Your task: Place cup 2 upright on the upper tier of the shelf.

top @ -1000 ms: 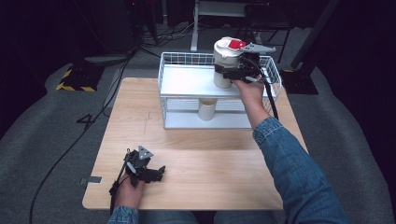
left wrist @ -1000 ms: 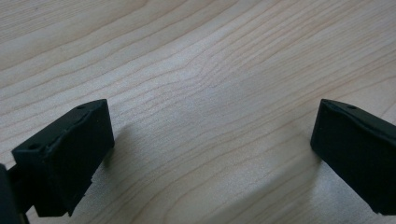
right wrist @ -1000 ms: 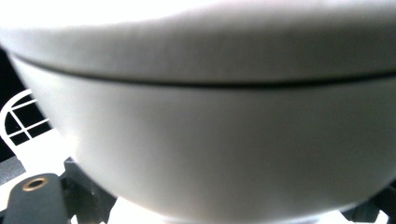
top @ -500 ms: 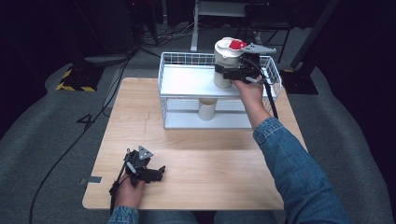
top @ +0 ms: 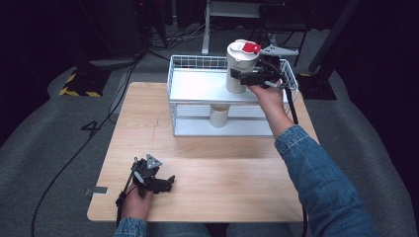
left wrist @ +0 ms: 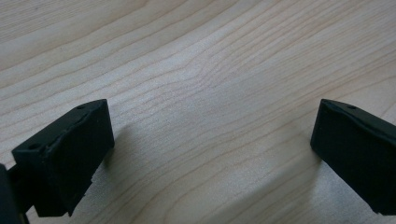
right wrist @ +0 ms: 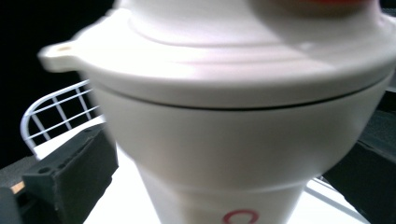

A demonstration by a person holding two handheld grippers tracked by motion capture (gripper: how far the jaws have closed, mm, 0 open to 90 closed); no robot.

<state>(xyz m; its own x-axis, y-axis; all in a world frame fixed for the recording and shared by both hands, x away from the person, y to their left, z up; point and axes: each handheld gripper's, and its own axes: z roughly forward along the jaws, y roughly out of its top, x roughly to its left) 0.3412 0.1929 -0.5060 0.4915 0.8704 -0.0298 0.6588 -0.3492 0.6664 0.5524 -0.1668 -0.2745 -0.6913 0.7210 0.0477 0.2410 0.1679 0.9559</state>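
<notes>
A cream cup [top: 239, 69] with a lid and a red tab [top: 251, 47] stands on the top shelf of a white wire rack [top: 197, 86]. My right gripper [top: 245, 78] reaches around the cup from the right. Its jaws have just been opening and stand open on either side of the cup [right wrist: 233, 154], with a gap at each black pad [right wrist: 70, 177]. My left gripper [top: 165, 183] rests low on the wooden table [top: 222, 163] near the front left. It is open [left wrist: 212, 154], with bare wood between its pads.
A second, smaller cream cup [top: 219, 114] stands on the rack's lower shelf, under the top one. The rack occupies the far middle of the table. Cables run across the grey floor at left, and dark stands rise behind the rack.
The right gripper's jaws have spread away from the cup's sides, and the cup stays on the top shelf. The left hand has not moved.
</notes>
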